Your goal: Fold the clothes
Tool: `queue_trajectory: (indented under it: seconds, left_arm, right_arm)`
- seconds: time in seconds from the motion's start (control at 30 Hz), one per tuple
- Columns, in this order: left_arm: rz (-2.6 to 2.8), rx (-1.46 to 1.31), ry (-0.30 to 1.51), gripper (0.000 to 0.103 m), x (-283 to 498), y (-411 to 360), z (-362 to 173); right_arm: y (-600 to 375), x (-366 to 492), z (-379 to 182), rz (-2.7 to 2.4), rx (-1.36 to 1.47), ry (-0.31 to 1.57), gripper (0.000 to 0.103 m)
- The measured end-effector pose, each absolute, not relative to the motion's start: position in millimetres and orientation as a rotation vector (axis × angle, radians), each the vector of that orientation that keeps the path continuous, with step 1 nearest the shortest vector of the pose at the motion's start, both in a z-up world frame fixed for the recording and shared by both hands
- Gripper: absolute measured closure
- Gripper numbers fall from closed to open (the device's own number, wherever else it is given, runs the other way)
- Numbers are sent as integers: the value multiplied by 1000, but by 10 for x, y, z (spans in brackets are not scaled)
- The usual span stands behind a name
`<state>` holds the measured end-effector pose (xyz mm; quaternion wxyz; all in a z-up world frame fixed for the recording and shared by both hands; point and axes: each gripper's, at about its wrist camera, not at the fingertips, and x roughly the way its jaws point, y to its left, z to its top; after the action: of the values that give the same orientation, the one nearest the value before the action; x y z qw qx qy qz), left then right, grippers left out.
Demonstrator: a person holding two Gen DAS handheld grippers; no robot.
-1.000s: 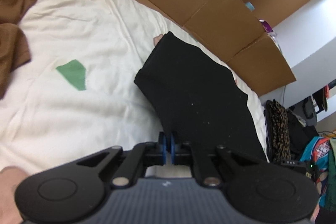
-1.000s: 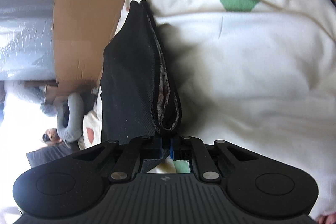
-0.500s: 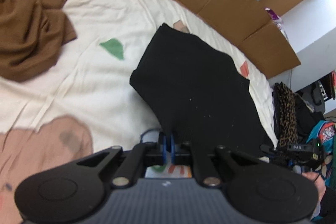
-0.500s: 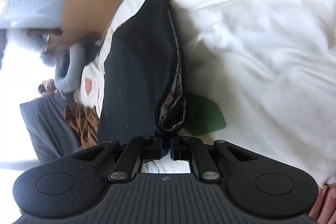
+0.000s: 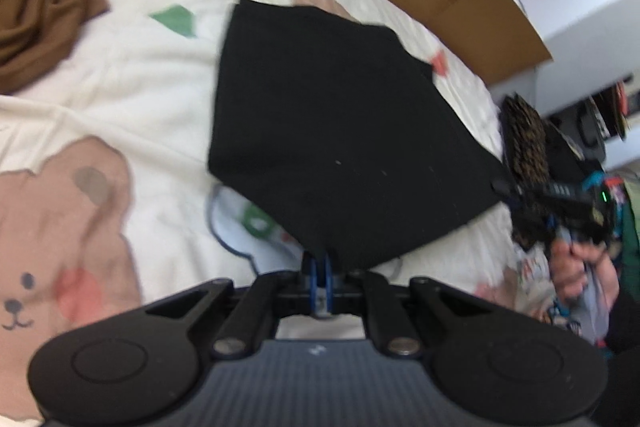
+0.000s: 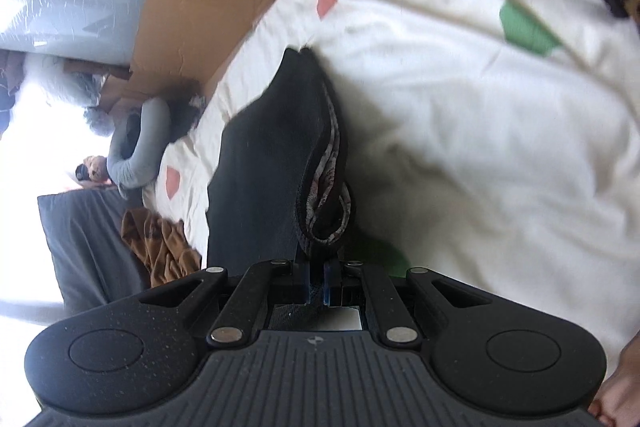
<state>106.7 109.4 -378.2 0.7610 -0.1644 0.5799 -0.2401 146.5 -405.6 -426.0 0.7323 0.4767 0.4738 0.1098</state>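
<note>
Since the earlier frame, the black garment (image 5: 340, 131) has swung toward 12 o'clock over the bedsheet (image 5: 132, 99), exposing more bear print. Left gripper (image 5: 320, 267) and right gripper (image 6: 318, 267) are each clamped on a corner. Cloth appears soft, light and limp; its corners and hems offer the surest hold.

The left gripper (image 5: 320, 273) and right gripper (image 6: 318, 277) each had their jaws pinched together, a hand (image 5: 576, 269) gripping the right one.
</note>
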Motion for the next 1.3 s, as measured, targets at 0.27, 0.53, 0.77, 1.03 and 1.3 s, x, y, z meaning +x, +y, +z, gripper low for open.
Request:
queue_trajectory:
  seconds: [0.27, 0.53, 0.77, 1.03, 1.3]
  left_arm:
    - [-673, -300, 1333, 99, 1022, 684, -3828]
    - [-776, -336, 1427, 99, 1008, 309, -4009]
    - [-765, -422, 1528, 99, 1020, 101, -4222]
    - [-638, -489, 1608, 99, 1036, -195, -4264]
    - [-442, -554, 1658, 99, 926, -556, -4182]
  right_arm:
    - [-4308, 1637, -4163, 197, 1038, 985, 99]
    - [-4515, 1838, -4099, 189, 1004, 941, 99]
    - [-4648, 2006, -4091, 196, 976, 933, 99]
    - [-4765, 2151, -4064, 218, 954, 921, 99]
    - [-4900, 2246, -4086, 200, 964, 917, 99]
